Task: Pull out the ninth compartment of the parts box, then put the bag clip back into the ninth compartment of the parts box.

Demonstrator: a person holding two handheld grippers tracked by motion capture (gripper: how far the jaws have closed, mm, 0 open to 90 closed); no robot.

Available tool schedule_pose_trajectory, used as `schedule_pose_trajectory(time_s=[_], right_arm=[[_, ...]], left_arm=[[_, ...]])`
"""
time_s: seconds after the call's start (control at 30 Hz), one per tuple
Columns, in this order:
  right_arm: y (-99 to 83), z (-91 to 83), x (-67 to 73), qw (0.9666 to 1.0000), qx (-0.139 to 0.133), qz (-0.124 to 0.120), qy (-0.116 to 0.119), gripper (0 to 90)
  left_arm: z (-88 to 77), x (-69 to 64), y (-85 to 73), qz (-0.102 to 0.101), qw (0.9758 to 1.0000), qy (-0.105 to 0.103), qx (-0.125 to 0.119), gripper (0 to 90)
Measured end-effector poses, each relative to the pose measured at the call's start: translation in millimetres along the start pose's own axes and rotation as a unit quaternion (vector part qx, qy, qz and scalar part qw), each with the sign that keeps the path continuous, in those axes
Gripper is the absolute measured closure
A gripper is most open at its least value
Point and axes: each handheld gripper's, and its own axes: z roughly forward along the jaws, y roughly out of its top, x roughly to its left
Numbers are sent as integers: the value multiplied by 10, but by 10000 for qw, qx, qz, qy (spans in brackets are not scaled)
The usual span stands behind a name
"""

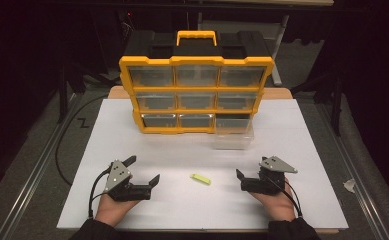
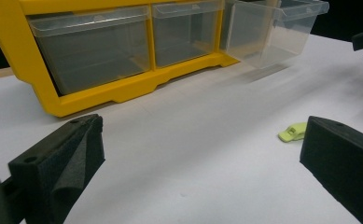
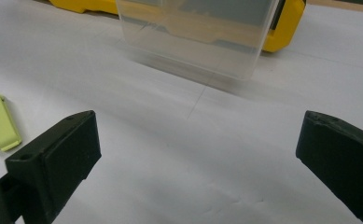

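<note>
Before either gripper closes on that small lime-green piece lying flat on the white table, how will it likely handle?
The lime-green piece looks like thin rigid plastic, so probably stiff and very light. Lying flat, it should slide rather than roll on the smooth table. Its low profile may make pinching it awkward for the wide-open left gripper.

Organizer [image 1: 196, 64]: glossy yellow plastic frame, black plastic top. Drawers clear smooth plastic; pulled-out drawer [image 1: 233, 133] the same. Clip [image 1: 200, 178]: lime-green matt plastic. Table [image 1: 132, 150]: white, matt, paper-like sheet. Left gripper [image 1: 144, 171] pads rough black foam.
</note>
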Motion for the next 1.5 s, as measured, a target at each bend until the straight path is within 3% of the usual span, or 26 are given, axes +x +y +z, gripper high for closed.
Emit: schedule_pose_trajectory(time_s=[0.83, 1.5], right_arm=[[7, 52, 33, 9983, 471, -357, -2, 10], [-26, 105, 42, 9949, 929, -280, 261, 10]], left_arm=[[-38, -28, 5, 15, 9999, -111, -105, 2], [-41, -27, 11, 8, 9999, -113, -131, 2]])
